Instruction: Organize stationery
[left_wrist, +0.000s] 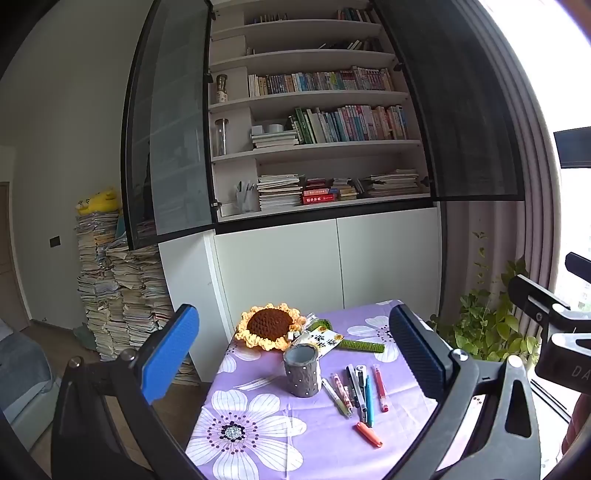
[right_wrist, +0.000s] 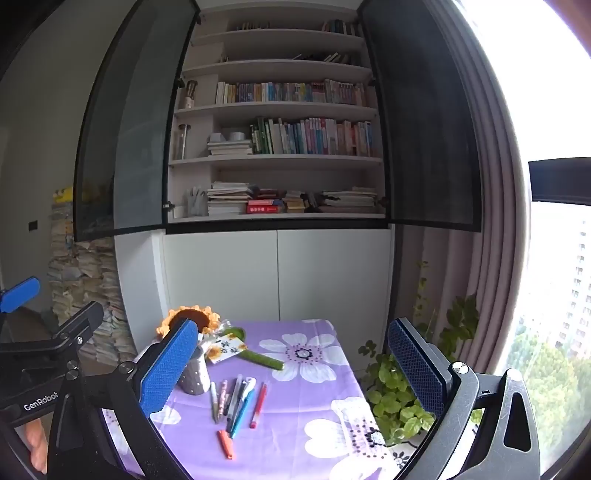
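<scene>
A grey dotted pen holder (left_wrist: 301, 370) stands upright on the purple flowered tablecloth (left_wrist: 295, 443). Several pens (left_wrist: 360, 389) lie side by side just right of it, and an orange marker (left_wrist: 368, 434) lies nearer the front. My left gripper (left_wrist: 295, 354) is open and empty, held above and short of the table. My right gripper (right_wrist: 291, 365) is open and empty too, held above the table. In the right wrist view the holder (right_wrist: 195, 376) is partly hidden behind the left finger, with the pens (right_wrist: 236, 400) and orange marker (right_wrist: 225, 443) right of it.
A crocheted sunflower (left_wrist: 269, 325), a printed card (left_wrist: 322, 340) and a green ruler (left_wrist: 362, 346) lie at the table's back. A white cabinet and open bookshelf (left_wrist: 317, 147) stand behind. Potted plants (right_wrist: 399, 398) stand right of the table, stacked books (left_wrist: 118, 295) to the left.
</scene>
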